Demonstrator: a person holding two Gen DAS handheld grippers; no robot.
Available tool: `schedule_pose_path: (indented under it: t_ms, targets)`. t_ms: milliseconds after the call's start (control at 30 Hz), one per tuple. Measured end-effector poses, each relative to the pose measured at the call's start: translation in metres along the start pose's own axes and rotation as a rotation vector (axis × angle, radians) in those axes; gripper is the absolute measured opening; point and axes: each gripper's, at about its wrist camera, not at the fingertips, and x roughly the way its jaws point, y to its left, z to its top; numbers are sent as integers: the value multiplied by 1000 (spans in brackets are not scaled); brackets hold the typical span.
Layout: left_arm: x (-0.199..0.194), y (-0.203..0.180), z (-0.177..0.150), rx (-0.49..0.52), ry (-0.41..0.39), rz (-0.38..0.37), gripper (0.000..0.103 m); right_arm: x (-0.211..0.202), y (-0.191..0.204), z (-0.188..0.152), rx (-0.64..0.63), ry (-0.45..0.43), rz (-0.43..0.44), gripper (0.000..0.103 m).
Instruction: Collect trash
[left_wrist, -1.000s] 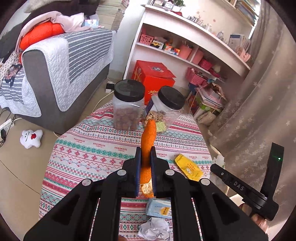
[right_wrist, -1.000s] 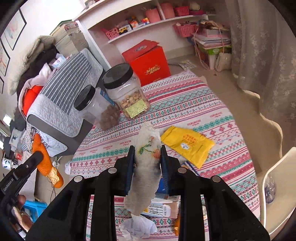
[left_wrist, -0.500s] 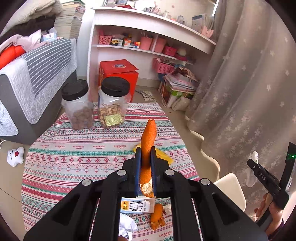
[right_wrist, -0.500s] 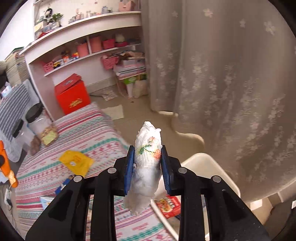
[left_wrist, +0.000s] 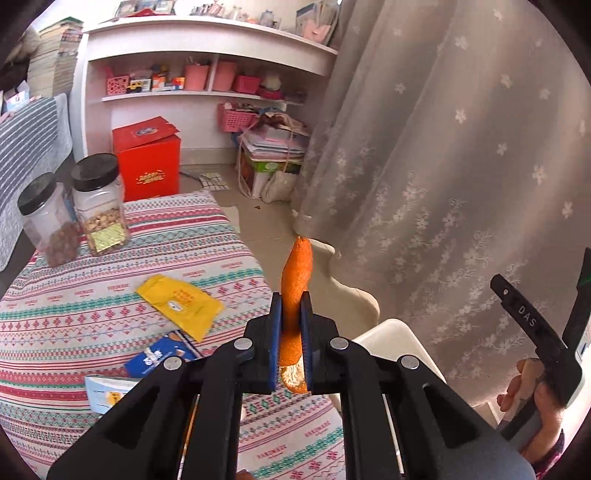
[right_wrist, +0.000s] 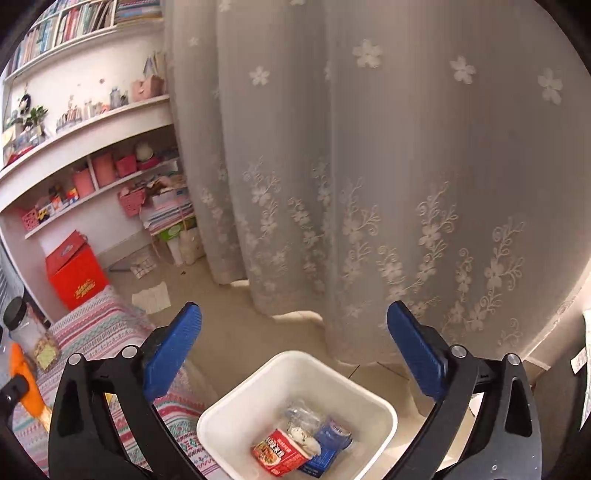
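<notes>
Your right gripper (right_wrist: 293, 343) has let go of the floral tissue it clamped half a second ago: its blue pads now stand wide apart with nothing between them, directly above the white bin (right_wrist: 229, 417). A pale crumpled wad lying among the bin's contents, below and slightly ahead of that gripper, looks like that tissue, though you cannot be sure. Beside it sit a red snack cup (right_wrist: 279, 452) and a blue packet (right_wrist: 327, 446), so several pieces are already collected.

Your left gripper (left_wrist: 291, 314) has swung from over the surface toward the bin and is closed tight on the orange peel (left_wrist: 297, 273), which sticks up past the fingertips. The bin's rim (left_wrist: 391, 332) shows just right of and below that gripper, so the peel is close to its drop but not yet over the opening, as far as you can judge.

More is left. To the left of your left gripper, on the patterned surface (left_wrist: 92, 302), lie a yellow wrapper (left_wrist: 181, 301), a blue wrapper (left_wrist: 162, 356) and a pale blue carton (left_wrist: 107, 391) nearer you. Two black-lidded jars (left_wrist: 99, 206) stand farther left and ahead; they hold food and are probably not trash.

By my reckoning you are partway through: one drop just done, one load in hand, at least three pieces waiting.
</notes>
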Motion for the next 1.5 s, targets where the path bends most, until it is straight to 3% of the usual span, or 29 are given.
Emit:
schedule_pose_path:
  t_ms: [333,667,700,733,767,800,900,1067,1233,1400,1500]
  targets:
    - [38,-87,-16,59,61,-161,10,10,-53,11,121,-25,-94,96]
    - [72,-136,-36,120,119,-229,13,8,-74,13,133,-65,-150,96]
    - [77,-138,-38,121,129,-240,20,9,-75,13,133,-65,-154,96]
    - [80,-140,-40,124,137,-246,39,10,-76,13,130,-64,-158,96]
    - [81,-140,-42,127,137,-243,49,11,-76,12,127,-62,-162,96]
    - [81,-140,-44,128,131,-233,58,10,-76,12,129,-62,-164,96]
    - [78,-133,-40,116,120,-202,60,7,-72,13,131,-74,-160,96]
    - [55,-111,-27,125,25,-42,69,-5,-41,9,58,-110,-132,96]
    - [35,-82,-16,116,-35,69,79,-20,1,4,-26,-152,-86,96]
    - [24,-46,-9,118,-31,173,82,-28,42,-4,-77,-149,-18,96]
    - [20,-18,-6,111,12,245,82,-31,65,-10,-105,-139,19,96]
